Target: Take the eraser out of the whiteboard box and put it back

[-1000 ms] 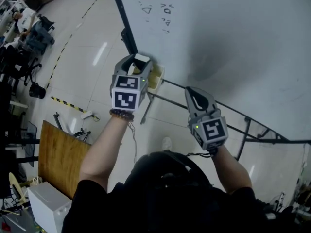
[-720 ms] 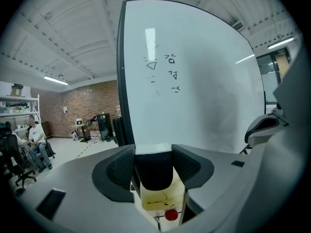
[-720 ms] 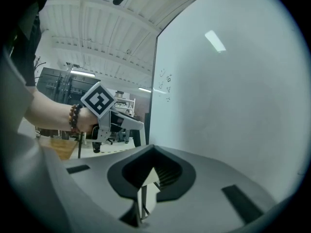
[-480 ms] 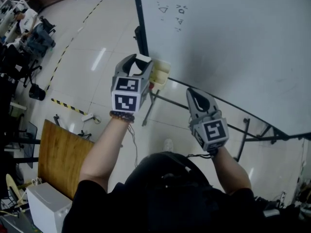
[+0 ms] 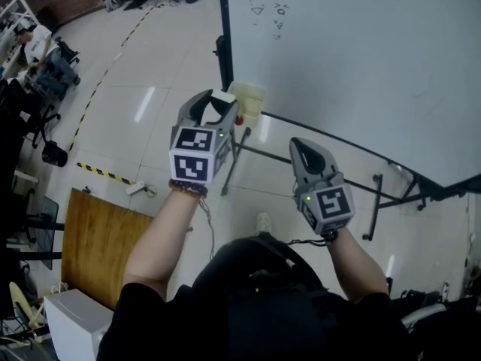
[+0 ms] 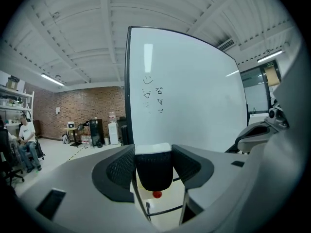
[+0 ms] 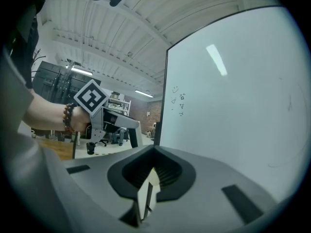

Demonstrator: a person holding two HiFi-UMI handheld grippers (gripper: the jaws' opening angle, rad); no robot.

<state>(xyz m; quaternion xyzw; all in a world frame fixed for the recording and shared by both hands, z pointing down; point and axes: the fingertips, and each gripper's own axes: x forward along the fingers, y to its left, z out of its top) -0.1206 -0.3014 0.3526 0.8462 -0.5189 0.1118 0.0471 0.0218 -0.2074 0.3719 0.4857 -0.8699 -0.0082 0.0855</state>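
The left gripper (image 5: 213,105) held the eraser (image 6: 153,171) clamped between its jaws, just beside the cream whiteboard box (image 5: 248,96) at the whiteboard's (image 5: 361,51) lower corner. The right gripper (image 5: 307,150) hung nearby, jaws together and empty. A misjudged approach risked catching the eraser on the box rim and dropping it to the floor (image 5: 165,74).

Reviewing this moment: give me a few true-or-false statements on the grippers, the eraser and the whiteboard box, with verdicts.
1. The left gripper grips the eraser. True.
2. The right gripper has its jaws wide apart. False: they are together, with nothing between them.
3. The eraser lies inside the whiteboard box. False: it is in the left gripper's jaws, outside the box.
4. Small drawings mark the whiteboard near its upper left corner. True.
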